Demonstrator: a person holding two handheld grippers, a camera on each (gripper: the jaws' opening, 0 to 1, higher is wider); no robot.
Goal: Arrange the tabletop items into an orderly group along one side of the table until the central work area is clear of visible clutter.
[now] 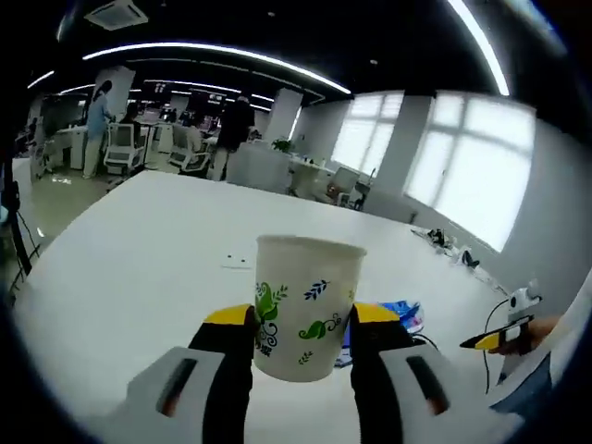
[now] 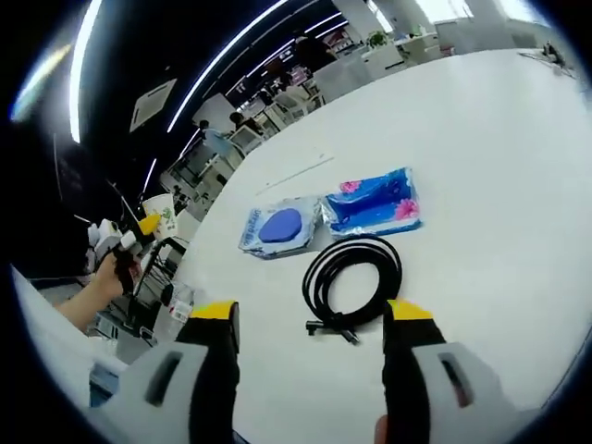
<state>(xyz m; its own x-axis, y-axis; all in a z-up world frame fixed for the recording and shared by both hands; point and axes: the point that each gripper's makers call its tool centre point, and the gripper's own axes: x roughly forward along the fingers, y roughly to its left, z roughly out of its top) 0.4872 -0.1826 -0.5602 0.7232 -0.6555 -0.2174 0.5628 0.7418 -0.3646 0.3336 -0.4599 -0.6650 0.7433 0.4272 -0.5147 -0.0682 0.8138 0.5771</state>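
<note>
A white paper cup (image 1: 307,305) printed with green and blue leaves stands upright between my left gripper's (image 1: 303,319) yellow-tipped jaws, which are shut on its sides. In the right gripper view the same cup (image 2: 165,215) and left gripper (image 2: 139,231) appear small at the far left, held by a hand. My right gripper (image 2: 311,311) is open with nothing between its jaws. Just ahead of it a coiled black cable (image 2: 356,276) lies on the white table (image 2: 499,166). Beyond the cable lie two blue packets, one with a round blue shape (image 2: 280,227), one with pink corners (image 2: 375,202).
A thin white strip (image 2: 296,172) lies farther back on the table. In the left gripper view a blue packet (image 1: 402,314) peeks out behind the cup, and the right gripper (image 1: 495,339) shows at the right edge. Office desks, chairs and people stand beyond the table.
</note>
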